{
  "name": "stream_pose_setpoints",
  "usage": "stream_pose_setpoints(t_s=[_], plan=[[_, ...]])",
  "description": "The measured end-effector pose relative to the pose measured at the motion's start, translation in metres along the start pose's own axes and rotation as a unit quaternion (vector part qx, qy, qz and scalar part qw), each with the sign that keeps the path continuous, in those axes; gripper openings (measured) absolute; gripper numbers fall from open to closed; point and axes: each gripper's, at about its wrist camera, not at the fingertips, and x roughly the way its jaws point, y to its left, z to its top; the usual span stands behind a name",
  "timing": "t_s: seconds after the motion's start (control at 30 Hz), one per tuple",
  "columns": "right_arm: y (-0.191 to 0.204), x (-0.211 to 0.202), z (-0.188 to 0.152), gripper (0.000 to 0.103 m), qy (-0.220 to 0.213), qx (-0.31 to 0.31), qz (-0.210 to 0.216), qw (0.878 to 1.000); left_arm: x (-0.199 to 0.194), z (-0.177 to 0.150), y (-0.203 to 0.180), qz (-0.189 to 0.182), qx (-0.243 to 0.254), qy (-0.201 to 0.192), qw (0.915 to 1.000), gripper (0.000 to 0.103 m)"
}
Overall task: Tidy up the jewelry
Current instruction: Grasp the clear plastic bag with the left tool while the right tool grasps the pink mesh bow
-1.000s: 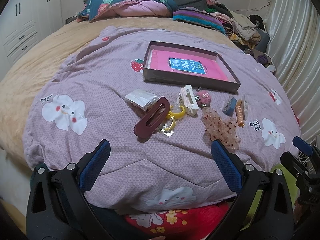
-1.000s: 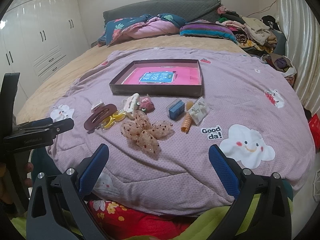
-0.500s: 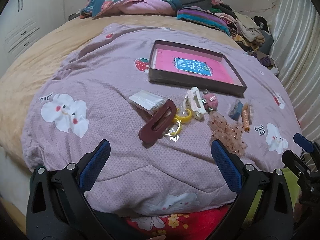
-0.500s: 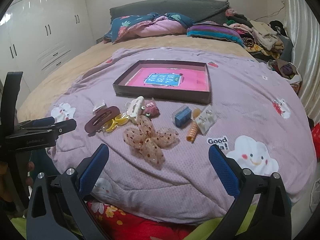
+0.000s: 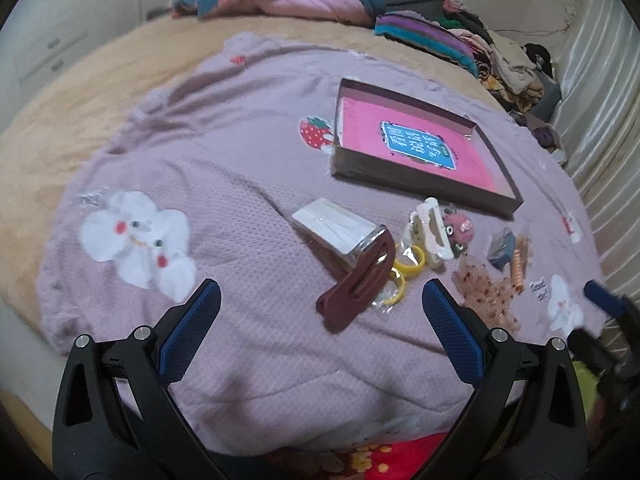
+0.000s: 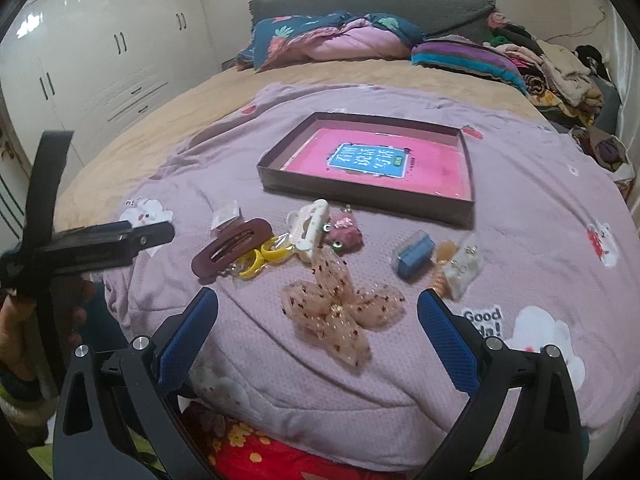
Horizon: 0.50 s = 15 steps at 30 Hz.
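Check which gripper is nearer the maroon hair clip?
Left. The left gripper frames the maroon hair clip just ahead; the right gripper faces the dotted bow, clip off left.

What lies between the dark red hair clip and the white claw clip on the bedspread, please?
Yellow rings in clear wrapping lie between the dark red hair clip and the white claw clip; the right wrist view shows it best.

A shallow brown tray (image 6: 365, 194) with a pink base is lying flat on the bedspread, while a maroon hair clip (image 6: 232, 249), yellow rings (image 6: 262, 261), white claw clip (image 6: 307, 229) and dotted mesh bow (image 6: 340, 312) are lying scattered before it.
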Motion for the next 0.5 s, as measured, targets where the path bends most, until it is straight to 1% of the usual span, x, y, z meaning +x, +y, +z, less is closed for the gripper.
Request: stream_pose_setpoints(t_s=[0.07, 0.13, 0.23, 0.33, 0.43, 0.5], plan=[[0.001, 0.005, 0.002, 0.099, 0.004, -0.002, 0.002, 1.0, 0.01, 0.009, 0.005, -0.009, -0.011, 0.013, 0.9998, 0.094], [0.002, 0.01, 0.003, 0.099, 0.007, -0.007, 0.0, 1.0, 0.018, 0.016, 0.005, -0.015, -0.013, 0.016, 0.9997, 0.094], [0.003, 0.02, 0.002, 0.099, 0.01, -0.012, -0.004, 1.0, 0.037, 0.028, 0.01, -0.027, -0.033, 0.033, 0.9985, 0.094], [-0.001, 0.03, 0.001, 0.099, 0.016, -0.009, -0.006, 1.0, 0.057, 0.034, 0.01, -0.028, -0.044, 0.056, 0.9971, 0.094], [-0.006, 0.04, 0.0, 0.099, 0.023, -0.007, -0.006, 1.0, 0.08, 0.037, 0.011, -0.046, -0.065, 0.095, 0.9923, 0.094], [-0.007, 0.049, -0.001, 0.099, 0.029, -0.02, -0.013, 0.999, 0.091, 0.037, 0.011, -0.051, -0.073, 0.112, 0.9897, 0.094]])
